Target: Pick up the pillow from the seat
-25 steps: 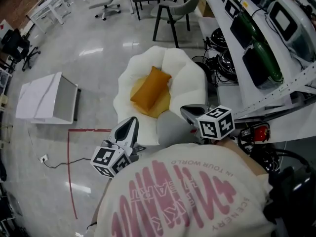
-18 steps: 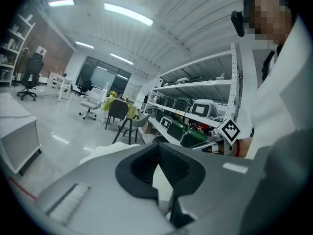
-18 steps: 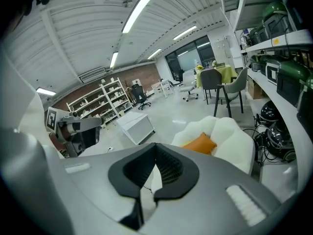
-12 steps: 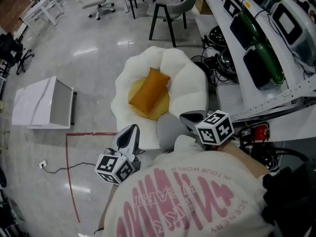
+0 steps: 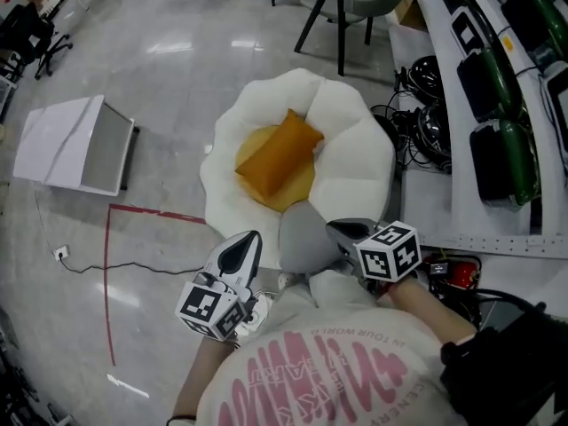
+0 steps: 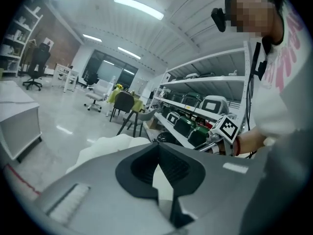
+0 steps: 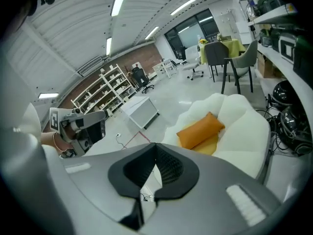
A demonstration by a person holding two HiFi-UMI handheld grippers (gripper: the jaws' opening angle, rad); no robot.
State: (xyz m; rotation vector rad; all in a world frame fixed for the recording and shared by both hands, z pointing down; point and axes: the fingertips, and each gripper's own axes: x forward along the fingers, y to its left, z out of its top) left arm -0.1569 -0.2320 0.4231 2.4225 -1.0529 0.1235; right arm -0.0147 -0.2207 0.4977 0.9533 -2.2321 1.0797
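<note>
**Both grippers closed and empty, pillow on the seat**

Left gripper: jaws pressed together, nothing between them. Right gripper: same, closed and empty. Orange pillow lies mid-seat on the white seat, apart from both grippers.

The way in over the near rim of the white seat looks open. Only the person's grey-clad leg stands there, between the left tool and the right tool. The seat's puffed lobes close round the orange pillow at the far side and the right. Left of the seat the floor is bare and wide, with a white cabinet well apart and a thin cord lying flat. The right is tight, as a tangle of cables and the shelving stand just beside the seat. A dark-legged chair stands behind it.
</note>
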